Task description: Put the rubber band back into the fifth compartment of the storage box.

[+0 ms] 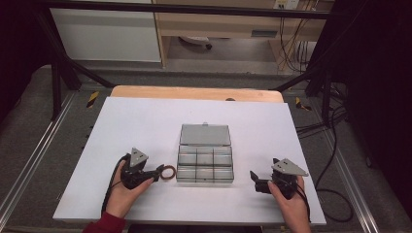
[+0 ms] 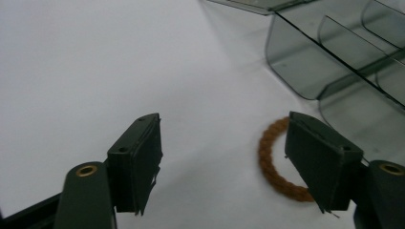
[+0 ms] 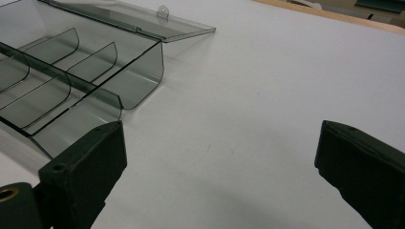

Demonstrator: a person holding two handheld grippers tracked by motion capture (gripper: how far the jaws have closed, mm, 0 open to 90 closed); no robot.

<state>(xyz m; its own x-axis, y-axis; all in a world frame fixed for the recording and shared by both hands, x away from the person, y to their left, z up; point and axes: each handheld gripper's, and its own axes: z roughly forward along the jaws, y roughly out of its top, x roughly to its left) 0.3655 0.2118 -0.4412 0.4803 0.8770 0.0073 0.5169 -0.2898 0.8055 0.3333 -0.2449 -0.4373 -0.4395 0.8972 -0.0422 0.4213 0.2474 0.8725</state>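
Rope ring [image 2: 274,164], small and brown, flat on the white table [image 1: 131,121], just left of the clear box [image 1: 204,167] with its lid back. Left gripper [image 2: 222,157] spread wide, one jaw partly over the ring's edge, other jaw well off to the side. Right gripper [image 3: 217,176] spread wide too, holding nothing, near the box's right side. Best to slide left a bit, get rope between both jaws, go low, squeeze slowly. Careful not to bump the box.
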